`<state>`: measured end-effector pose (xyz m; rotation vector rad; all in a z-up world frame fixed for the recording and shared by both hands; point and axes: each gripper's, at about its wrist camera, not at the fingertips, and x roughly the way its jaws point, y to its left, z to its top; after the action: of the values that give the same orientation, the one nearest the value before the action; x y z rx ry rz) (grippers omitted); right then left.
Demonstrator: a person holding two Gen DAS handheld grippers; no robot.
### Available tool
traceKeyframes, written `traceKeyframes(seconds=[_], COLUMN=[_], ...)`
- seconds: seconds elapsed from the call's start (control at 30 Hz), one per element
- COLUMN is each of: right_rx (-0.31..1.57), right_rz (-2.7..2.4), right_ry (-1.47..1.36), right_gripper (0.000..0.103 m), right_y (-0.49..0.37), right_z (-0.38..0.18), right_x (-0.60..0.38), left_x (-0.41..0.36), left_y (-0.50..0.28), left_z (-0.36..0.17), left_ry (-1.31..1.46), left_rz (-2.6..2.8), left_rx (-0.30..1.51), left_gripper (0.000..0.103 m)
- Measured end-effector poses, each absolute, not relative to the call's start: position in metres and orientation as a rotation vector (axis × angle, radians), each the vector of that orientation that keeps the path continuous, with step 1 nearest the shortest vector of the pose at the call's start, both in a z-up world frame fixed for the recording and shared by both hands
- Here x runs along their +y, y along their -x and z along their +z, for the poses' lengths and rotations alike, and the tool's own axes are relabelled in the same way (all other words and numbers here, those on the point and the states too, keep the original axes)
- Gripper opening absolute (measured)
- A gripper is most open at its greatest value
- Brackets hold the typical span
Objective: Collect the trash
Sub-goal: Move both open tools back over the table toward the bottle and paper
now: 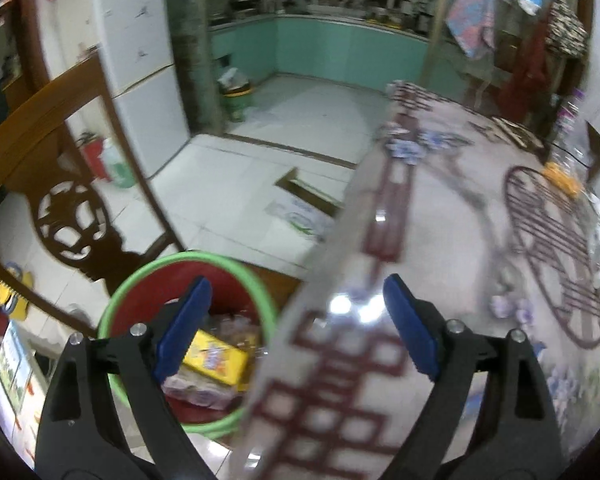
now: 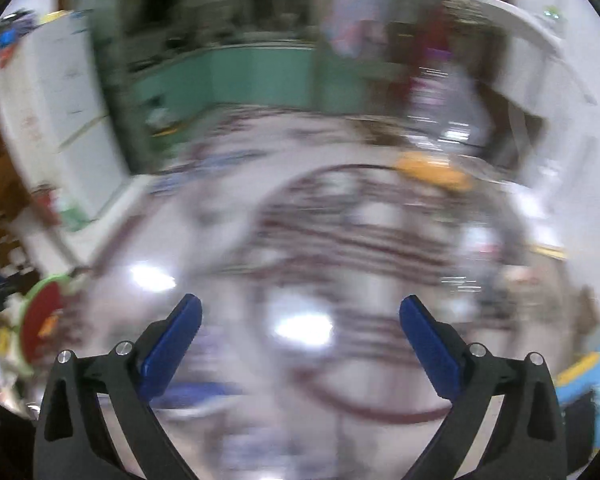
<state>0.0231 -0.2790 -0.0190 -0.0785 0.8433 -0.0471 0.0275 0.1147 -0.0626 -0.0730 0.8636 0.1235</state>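
Observation:
In the left wrist view a red trash bin with a green rim [image 1: 260, 292] stands on the floor beside the table, holding a yellow carton [image 1: 216, 360] and crumpled clear wrappers [image 1: 198, 392]. My left gripper [image 1: 296, 300] hangs open over the table edge, its left blue pad above the bin, with nothing between the pads. The right wrist view is heavily blurred: my right gripper [image 2: 300, 316] stands wide open and empty above the patterned glossy table [image 2: 300, 240]. The bin [image 2: 40, 320] shows at its far left. An orange wrapper [image 2: 432, 172] lies far back on the table, also the orange wrapper [image 1: 562, 176].
A carved wooden chair [image 1: 60, 200] stands left of the bin. A clear plastic bottle [image 1: 568, 136] and clutter line the table's right side. A second green bin [image 1: 236, 96] sits by the kitchen doorway, and flat cardboard [image 1: 304, 208] lies on the tiled floor.

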Motion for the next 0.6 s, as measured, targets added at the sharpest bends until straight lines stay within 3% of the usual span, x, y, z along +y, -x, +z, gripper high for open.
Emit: traceKeyframes(seconds=[0.27,0.6], right_rx=[0.871,0.913], right_rz=[-0.504,-0.496], right_ry=[-0.280,-0.239], right_gripper=[0.096,0.096], right_y=[-0.040,-0.066], right_z=[-0.061,-0.105], right_x=[-0.493,-0.539], left_x=[0.028,-0.077], left_y=[-0.038,-0.039], left_z=[-0.076,-0.096], left_ry=[0.023,-0.136], left_rz=[-0.043,-0.237], left_rx=[0.893,0.844], left_gripper=[0.087,0.089])
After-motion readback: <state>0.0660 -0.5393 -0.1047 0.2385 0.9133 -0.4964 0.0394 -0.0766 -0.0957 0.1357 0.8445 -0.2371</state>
